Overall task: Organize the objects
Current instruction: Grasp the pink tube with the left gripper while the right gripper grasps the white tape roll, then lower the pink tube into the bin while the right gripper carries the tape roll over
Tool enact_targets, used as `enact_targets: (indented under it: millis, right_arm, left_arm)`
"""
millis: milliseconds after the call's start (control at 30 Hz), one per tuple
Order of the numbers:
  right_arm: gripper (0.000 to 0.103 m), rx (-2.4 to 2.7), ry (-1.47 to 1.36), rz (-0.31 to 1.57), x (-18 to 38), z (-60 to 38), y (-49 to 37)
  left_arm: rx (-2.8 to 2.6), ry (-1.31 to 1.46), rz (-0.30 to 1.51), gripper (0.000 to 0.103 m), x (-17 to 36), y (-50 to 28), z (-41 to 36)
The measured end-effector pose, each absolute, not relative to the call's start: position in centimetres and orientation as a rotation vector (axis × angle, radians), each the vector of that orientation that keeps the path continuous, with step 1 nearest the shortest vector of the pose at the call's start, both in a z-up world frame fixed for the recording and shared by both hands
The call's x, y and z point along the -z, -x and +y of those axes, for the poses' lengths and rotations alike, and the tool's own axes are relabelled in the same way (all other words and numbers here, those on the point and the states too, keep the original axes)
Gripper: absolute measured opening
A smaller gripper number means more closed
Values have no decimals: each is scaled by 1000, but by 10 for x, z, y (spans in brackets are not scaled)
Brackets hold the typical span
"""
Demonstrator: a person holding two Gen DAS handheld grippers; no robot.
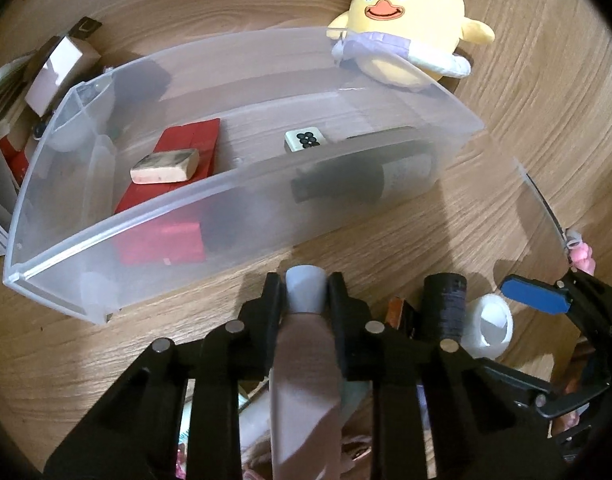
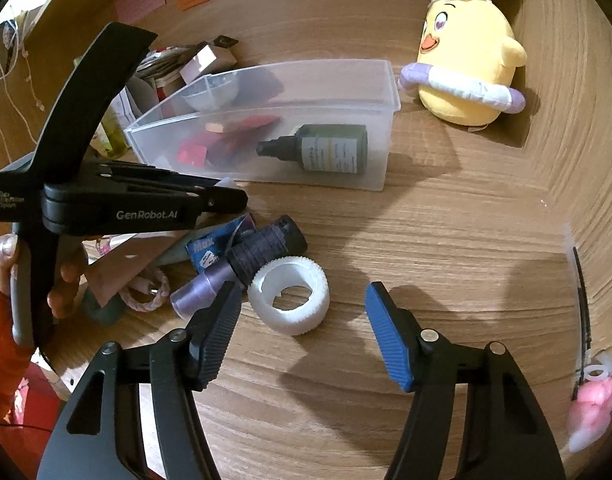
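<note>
Just short of the bin (image 1: 242,216): left gripper (image 1: 306,292) clamps the tube (image 1: 306,320); clear the wall before release. Right gripper (image 2: 302,336) wide open, empty.

One clear bin (image 2: 381,80) sits on the worktop (image 2: 445,240). Inside it: one dark bottle (image 2: 325,148), two tiles (image 1: 166,165) (image 1: 304,139), and red blocks (image 1: 194,140) whose number I cannot tell. Outside: one plush chick (image 2: 465,68), one white roll (image 2: 290,296), one thread spool (image 2: 262,248), one pink tube (image 1: 306,340), one pink hair clip (image 2: 589,408). Two grippers (image 1: 307,292) (image 2: 302,336).
</note>
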State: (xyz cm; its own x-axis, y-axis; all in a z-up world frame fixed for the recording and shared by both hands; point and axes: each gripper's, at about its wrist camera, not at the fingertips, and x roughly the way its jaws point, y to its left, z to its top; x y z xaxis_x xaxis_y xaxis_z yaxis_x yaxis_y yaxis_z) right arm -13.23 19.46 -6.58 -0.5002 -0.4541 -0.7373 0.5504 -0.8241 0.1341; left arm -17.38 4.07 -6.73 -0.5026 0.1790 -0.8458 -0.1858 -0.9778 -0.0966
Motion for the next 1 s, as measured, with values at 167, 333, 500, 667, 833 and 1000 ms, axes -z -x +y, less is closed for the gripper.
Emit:
enact_targets:
  millis: [167,333,500,667,833,1000]
  right_arm:
    - [51,2294,-1107,144,70,193,136]
    - [38,2282,-1117,95,69,197,140]
    - [38,2316,-1087,80,60,201,140]
    - [38,2347,-1015,84,41,197,141]
    - [38,2365,-929,97,21,188,141]
    - [38,2368,-879,108,8,181,144]
  left_arm:
    - [-2571,1404,-37,20,62,172,34]
    - [-2597,1357,-50,20,52,159,31]
    - [-2649,1281,-106,20,33,144,22]
    - [-2723,1182,-161,20,7,126,8]
    - [-2775,1100,-201,20,-15,111,-3]
    - [-2814,1021,-215,20,-35,97,-11]
